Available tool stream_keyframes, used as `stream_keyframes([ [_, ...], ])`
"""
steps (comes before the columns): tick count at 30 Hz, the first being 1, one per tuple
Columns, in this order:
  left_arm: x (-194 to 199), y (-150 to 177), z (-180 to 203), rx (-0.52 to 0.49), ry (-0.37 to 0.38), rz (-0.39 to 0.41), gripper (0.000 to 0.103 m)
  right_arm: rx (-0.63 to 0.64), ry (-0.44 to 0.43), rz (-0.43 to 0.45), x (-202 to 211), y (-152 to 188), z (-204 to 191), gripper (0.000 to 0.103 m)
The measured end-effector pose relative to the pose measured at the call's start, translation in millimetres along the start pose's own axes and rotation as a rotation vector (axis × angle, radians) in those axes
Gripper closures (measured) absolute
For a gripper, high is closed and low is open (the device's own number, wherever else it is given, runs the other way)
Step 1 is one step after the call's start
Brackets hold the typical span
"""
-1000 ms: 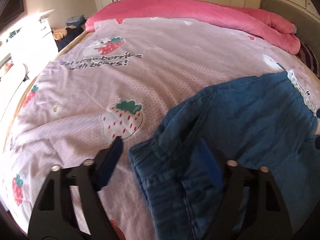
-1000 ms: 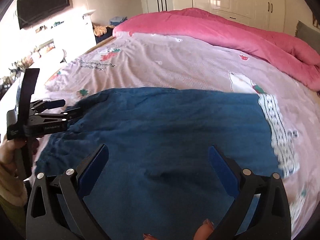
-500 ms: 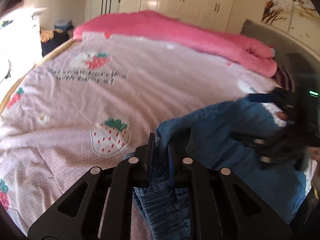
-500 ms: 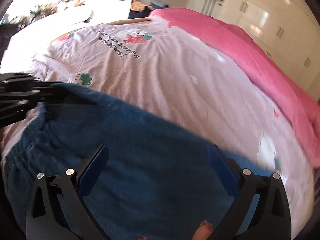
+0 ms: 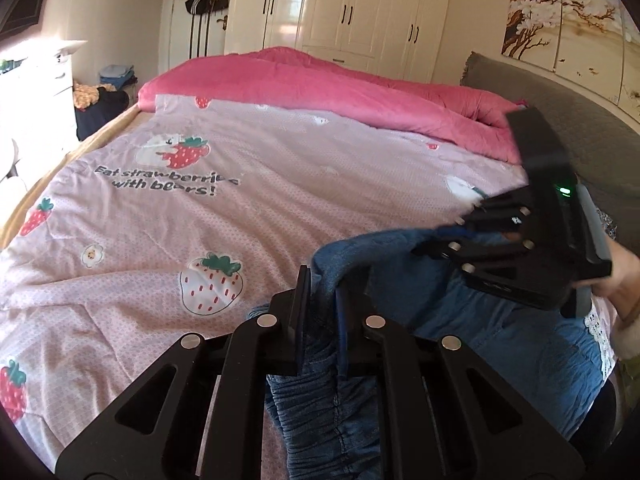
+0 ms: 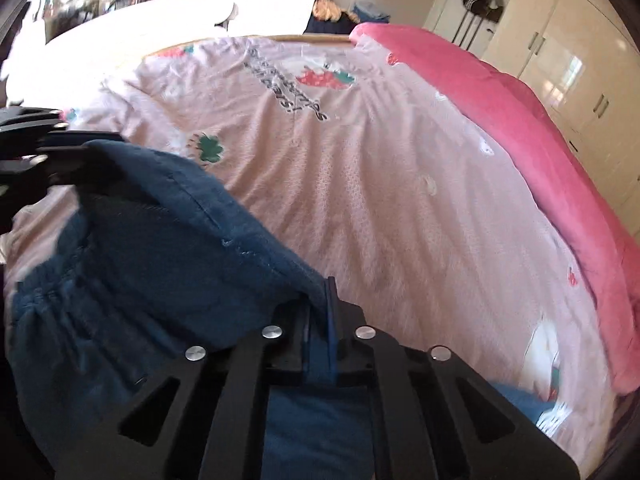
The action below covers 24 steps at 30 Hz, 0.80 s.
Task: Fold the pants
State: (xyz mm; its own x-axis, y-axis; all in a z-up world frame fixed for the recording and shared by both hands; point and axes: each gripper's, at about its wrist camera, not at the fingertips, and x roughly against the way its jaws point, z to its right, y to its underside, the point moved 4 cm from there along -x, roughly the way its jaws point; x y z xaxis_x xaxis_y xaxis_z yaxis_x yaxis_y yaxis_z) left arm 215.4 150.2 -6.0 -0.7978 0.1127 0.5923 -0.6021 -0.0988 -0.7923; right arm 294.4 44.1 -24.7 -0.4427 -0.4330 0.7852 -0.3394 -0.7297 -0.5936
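Blue denim pants (image 5: 500,340) with a gathered waistband and a white lace hem (image 5: 596,328) lie on the near right of the bed. My left gripper (image 5: 322,286) is shut on a raised fold of denim beside the waistband. In the left wrist view my right gripper (image 5: 456,234) reaches in from the right onto the same lifted edge, with a person's hand (image 5: 618,276) behind it. The right wrist view shows the right gripper (image 6: 319,304) shut on the seam edge of the pants (image 6: 160,260). My left gripper (image 6: 96,148) pinches the far left corner there.
The pale pink bedspread (image 5: 240,220) printed with strawberries stretches away to the far side. A rolled pink duvet (image 5: 320,88) lies along the far edge, a grey headboard (image 5: 580,120) at the right. White wardrobes (image 5: 360,12) and a white dresser (image 5: 36,92) stand beyond the bed.
Both grippers were open a second ago. The left shut on the denim by the waistband and lifted it; the right swung sideways, rolled and shut on the pants' edge.
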Motion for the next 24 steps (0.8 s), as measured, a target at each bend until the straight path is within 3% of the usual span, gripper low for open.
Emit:
stream_keyframes([
  [5,20,5,14,-0.070,0.013,0.050,0.098,-0.097,-0.016,0.125,60,21,-8,0.098],
  [9,41,14,31,-0.120,0.026,0.093,0.098,-0.107,-0.015,0.179,98,45,-29,0.098],
  [14,68,43,44,-0.146,0.041,0.118,0.097,-0.133,-0.075,0.214,128,81,-64,0.098],
  [24,96,117,48,-0.118,0.044,-0.007,0.096,-0.174,-0.169,0.182,134,136,-128,0.098],
])
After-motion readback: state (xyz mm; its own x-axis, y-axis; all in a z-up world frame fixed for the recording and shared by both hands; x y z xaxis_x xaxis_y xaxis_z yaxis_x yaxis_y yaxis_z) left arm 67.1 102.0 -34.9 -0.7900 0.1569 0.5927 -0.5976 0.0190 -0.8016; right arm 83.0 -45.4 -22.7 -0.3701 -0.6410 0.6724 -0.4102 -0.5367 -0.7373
